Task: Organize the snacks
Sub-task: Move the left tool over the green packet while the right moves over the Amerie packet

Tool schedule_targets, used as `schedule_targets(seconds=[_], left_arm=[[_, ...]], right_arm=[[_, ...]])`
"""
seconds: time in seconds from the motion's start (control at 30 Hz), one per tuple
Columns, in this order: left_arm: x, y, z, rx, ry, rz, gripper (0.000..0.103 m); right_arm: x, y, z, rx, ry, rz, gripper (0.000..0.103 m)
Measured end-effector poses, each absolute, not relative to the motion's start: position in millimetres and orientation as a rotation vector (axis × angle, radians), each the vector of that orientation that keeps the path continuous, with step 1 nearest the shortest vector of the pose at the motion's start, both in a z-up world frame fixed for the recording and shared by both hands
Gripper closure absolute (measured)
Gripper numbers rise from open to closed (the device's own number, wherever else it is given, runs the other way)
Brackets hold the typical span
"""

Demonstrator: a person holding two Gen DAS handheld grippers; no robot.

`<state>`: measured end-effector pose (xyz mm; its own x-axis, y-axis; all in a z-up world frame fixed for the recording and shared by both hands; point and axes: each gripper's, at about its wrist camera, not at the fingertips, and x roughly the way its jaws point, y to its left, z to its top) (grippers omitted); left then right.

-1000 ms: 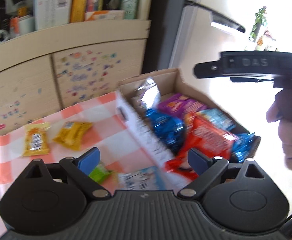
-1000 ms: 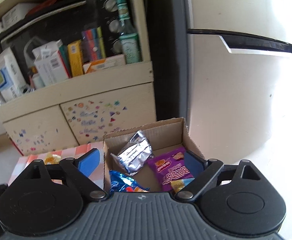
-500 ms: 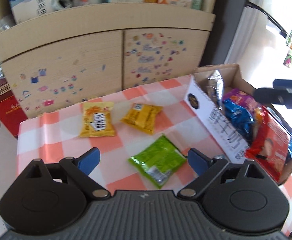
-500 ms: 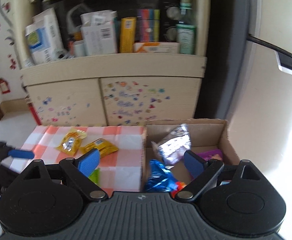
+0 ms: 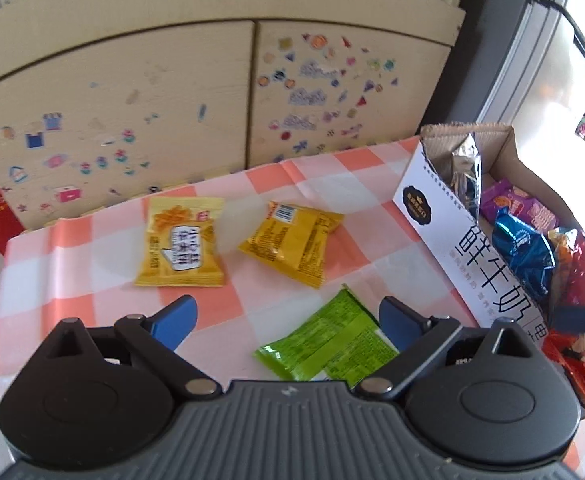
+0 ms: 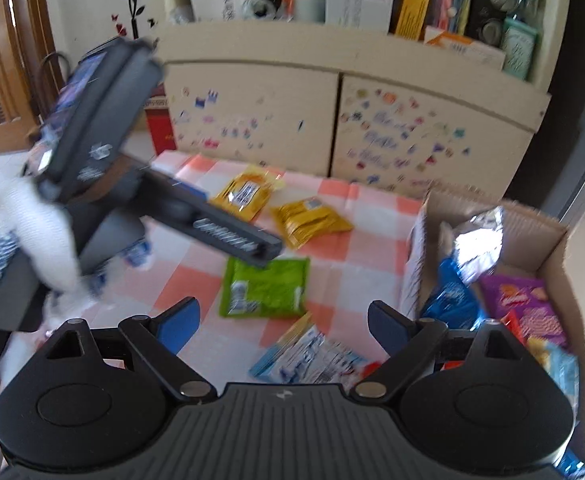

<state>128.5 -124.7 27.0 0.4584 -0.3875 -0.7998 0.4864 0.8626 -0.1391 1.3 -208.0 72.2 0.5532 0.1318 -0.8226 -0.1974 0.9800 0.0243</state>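
1. Between your left gripper's [image 5: 288, 318] spread blue fingers [image 5: 174, 320], nearer the right-hand one, lies the green packet [image 5: 328, 344], flat on the checked cloth [image 5: 72, 264]; nothing is pinched.
2. Beyond those fingertips sit two yellow packets: the yellow packet with the white label [image 5: 180, 248] ahead and to the left, the yellow packet with the barcode [image 5: 292, 240] ahead and just right of centre, close together but apart.
3. Right of your left gripper stands the cardboard box [image 5: 452, 232], its white printed wall facing the cloth. It holds a silver bag [image 5: 462, 168] at the far end, then a purple bag [image 5: 524, 208], a blue bag [image 5: 524, 256] and a red bag [image 5: 584, 344] nearest you.
4. Your right gripper [image 6: 282, 322] is also spread wide and empty. The green packet [image 6: 264, 286] lies just past its fingertips, and a pale blue-and-white packet [image 6: 304, 358] sits between the fingers, close to the body.
5. From the right wrist view, the box [image 6: 532, 216] is off the right finger, and your left gripper's dark body [image 6: 104, 128] juts in from the left, with a white knitted sleeve or glove [image 6: 20, 232] on it.
6. Behind everything, a beige cabinet [image 5: 132, 92] with small stickers on its doors.
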Motion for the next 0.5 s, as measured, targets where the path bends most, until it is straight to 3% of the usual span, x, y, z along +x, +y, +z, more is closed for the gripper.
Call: schedule_targets(seconds=[0.5], left_arm=[[146.2,-132.8,-8.1,0.139,1.05,-0.488,0.002]], right_arm=[[-3.4,-167.1,15.2,-0.124,1.022,-0.013,0.007]])
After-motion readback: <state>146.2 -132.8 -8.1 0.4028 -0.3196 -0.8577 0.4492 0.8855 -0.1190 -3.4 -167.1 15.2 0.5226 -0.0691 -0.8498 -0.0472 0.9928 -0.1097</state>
